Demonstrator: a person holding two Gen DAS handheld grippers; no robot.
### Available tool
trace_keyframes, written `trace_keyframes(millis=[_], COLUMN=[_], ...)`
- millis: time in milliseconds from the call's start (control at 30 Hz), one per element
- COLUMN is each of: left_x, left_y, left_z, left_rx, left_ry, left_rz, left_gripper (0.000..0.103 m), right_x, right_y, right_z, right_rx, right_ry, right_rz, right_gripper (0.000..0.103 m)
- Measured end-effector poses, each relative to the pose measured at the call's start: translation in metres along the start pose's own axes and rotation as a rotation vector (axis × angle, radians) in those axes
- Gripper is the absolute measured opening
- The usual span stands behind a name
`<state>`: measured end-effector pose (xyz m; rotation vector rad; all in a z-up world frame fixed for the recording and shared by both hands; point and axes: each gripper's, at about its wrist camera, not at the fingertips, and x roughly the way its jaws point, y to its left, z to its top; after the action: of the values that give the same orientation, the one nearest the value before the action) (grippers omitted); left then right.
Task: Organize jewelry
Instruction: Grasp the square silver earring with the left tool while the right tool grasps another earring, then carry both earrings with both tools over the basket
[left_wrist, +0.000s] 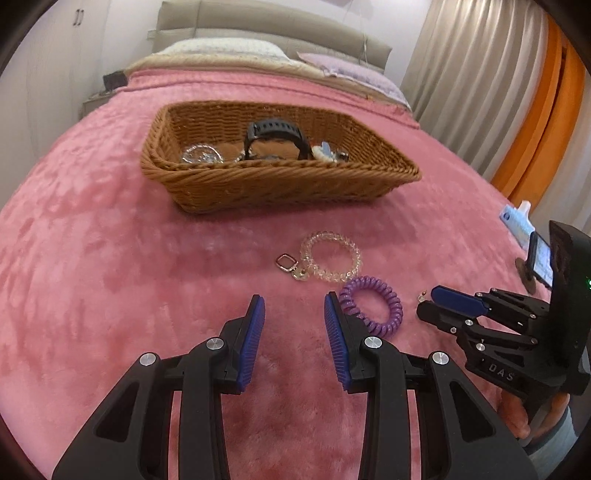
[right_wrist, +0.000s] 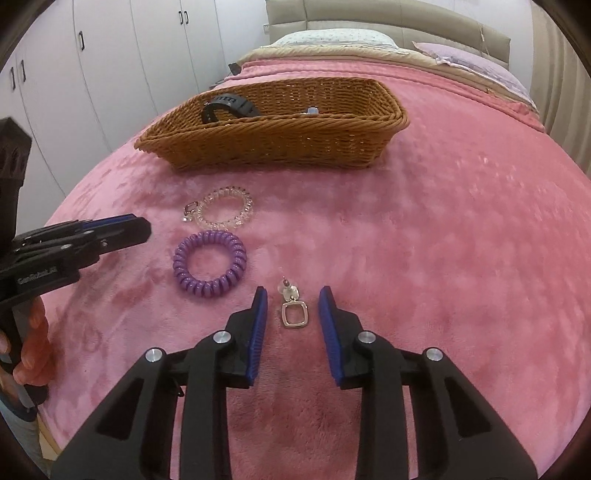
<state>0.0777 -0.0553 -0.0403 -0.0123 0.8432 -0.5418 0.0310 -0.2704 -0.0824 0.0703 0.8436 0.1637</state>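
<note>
A wicker basket (left_wrist: 258, 184) (right_wrist: 277, 147) stands on the pink bedspread and holds a black watch (left_wrist: 275, 138) (right_wrist: 229, 105), a silvery piece (left_wrist: 201, 154) and other small items. In front of it lie a clear coil bracelet (left_wrist: 332, 256) (right_wrist: 229, 208), a square earring (left_wrist: 286, 261) (right_wrist: 190, 210) and a purple coil bracelet (left_wrist: 373, 304) (right_wrist: 209, 264). A second square earring (right_wrist: 293, 308) lies between the fingers of my open right gripper (right_wrist: 291, 295), which also shows in the left wrist view (left_wrist: 428, 302). My left gripper (left_wrist: 294, 301) is open and empty, just left of the purple bracelet; it also shows in the right wrist view (right_wrist: 142, 227).
The pink bedspread (left_wrist: 110, 258) (right_wrist: 461, 258) covers the bed. Pillows (left_wrist: 221, 50) lie at the headboard. White wardrobes (right_wrist: 110, 55) stand at the left, and curtains (left_wrist: 480, 74) hang at the right. A blue and white packet (left_wrist: 517, 221) lies at the bed's right edge.
</note>
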Motion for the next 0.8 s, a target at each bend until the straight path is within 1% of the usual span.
trace_keyframes(millis=[33,167,267,467,500,567,600,667,800], left_x=[0.002,0.014,0.026,0.037,0.038,0.037,0.037,0.036,0.031], left_y=[-0.002,-0.005,-0.008,-0.014,-0.014,-0.014,-0.014,-0.013,-0.011], left_z=[0.002,0.012,0.016,0.02,0.019,0.018,0.017,0.017,0.015], left_rx=[0.003,0.011,0.018,0.039,0.044,0.051,0.052,0.049,0.04], left_ry=[0.004,0.021,0.049,0.052,0.049,0.045,0.042,0.038,0.02], left_rz=[0.003,0.03,0.048,0.081,0.089,0.11,0.119,0.122,0.097], left_gripper=[0.033,0.033,0.033,0.032,0.03,0.023,0.018,0.009,0.009], right_x=[0.001,0.004,0.005,0.007,0.007,0.007,0.007,0.006,0.004], right_y=[0.001,0.003,0.005,0.009,0.01,0.011,0.011,0.012,0.012], right_z=[0.0,0.0,0.0,0.002,0.001,0.001,0.001,0.0,-0.001], right_rx=[-0.003,-0.01,-0.017,-0.036,-0.039,-0.044,-0.044,-0.044,-0.048], right_ry=[0.0,0.001,0.0,0.004,0.003,0.0,-0.001,-0.009,-0.02], right_rz=[-0.006,-0.017,-0.022,-0.039,-0.042,-0.045,-0.039,-0.038,-0.029], right_gripper=[0.024,0.024,0.024,0.024,0.024,0.014,0.013,0.013,0.013])
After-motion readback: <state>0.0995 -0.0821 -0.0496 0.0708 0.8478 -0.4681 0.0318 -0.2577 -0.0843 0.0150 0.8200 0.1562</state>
